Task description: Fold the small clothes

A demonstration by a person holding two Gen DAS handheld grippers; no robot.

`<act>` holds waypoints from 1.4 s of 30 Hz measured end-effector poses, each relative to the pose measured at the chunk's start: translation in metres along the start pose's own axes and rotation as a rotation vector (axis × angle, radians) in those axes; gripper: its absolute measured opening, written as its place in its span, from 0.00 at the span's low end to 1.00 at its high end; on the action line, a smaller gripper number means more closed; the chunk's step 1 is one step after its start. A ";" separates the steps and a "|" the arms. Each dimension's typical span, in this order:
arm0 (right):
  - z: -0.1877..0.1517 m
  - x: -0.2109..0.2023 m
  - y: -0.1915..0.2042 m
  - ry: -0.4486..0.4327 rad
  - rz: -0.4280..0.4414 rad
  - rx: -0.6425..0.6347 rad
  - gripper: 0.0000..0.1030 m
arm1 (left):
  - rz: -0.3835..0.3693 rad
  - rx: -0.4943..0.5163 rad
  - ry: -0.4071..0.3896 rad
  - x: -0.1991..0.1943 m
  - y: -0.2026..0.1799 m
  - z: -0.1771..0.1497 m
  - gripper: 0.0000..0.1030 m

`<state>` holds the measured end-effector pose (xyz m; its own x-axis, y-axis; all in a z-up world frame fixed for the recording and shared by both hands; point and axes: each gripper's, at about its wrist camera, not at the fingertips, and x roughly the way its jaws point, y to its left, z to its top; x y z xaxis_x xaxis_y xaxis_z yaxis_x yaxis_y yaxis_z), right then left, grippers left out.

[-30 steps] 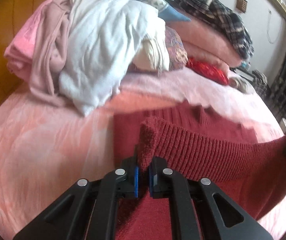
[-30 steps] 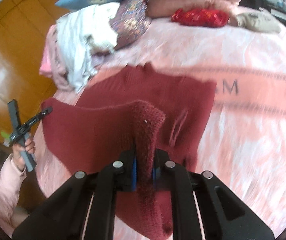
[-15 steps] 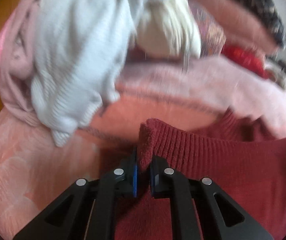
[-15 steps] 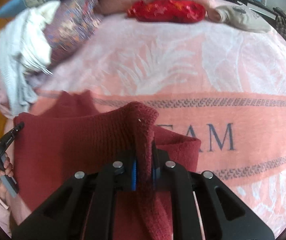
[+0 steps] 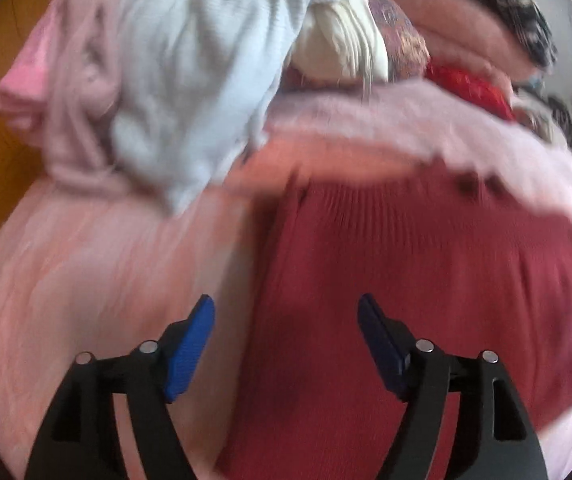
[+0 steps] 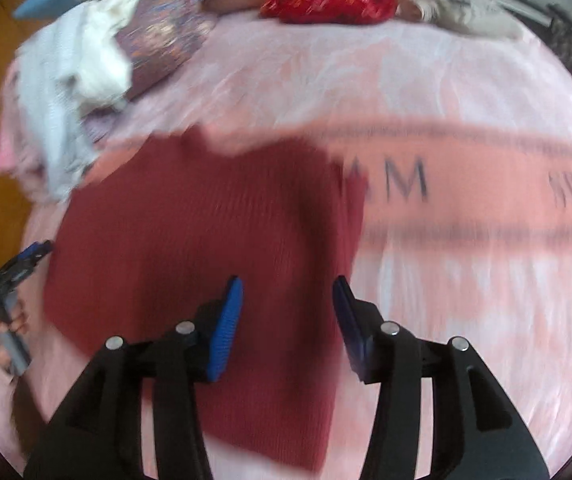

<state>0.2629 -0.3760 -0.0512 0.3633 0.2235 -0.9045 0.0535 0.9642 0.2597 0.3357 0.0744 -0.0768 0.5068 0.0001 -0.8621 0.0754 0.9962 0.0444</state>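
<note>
Releasing the dark-red ribbed knit sweater (image 5: 426, 280) folded flat on the bed, both hand-held grippers, left (image 5: 286, 344) and right (image 6: 288, 320), have just spread and pinch nothing; next, regrip an edge for another fold.

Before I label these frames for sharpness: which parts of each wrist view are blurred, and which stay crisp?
Left wrist view: the red knit sweater and pink blanket are motion-smeared; the left tongs stay crisp. Right wrist view: the blanket lettering streaks sideways, the sweater's edges are soft, the right tongs are sharp. Both views bulge with fisheye distortion.
</note>
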 end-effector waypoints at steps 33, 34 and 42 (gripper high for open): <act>-0.068 -0.005 -0.023 0.067 0.054 0.008 0.32 | -0.028 -0.010 0.050 -0.019 -0.015 -0.066 0.65; -0.052 -0.003 -0.022 0.051 0.054 0.024 0.32 | -0.033 -0.020 0.039 -0.022 -0.016 -0.061 0.66; 0.048 0.047 -0.017 -0.024 0.007 0.107 0.42 | -0.081 -0.019 -0.019 -0.006 -0.051 -0.018 0.69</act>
<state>0.3241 -0.3883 -0.0821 0.3860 0.2252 -0.8946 0.1495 0.9417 0.3015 0.3133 0.0250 -0.0830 0.5157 -0.0824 -0.8528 0.1009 0.9943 -0.0351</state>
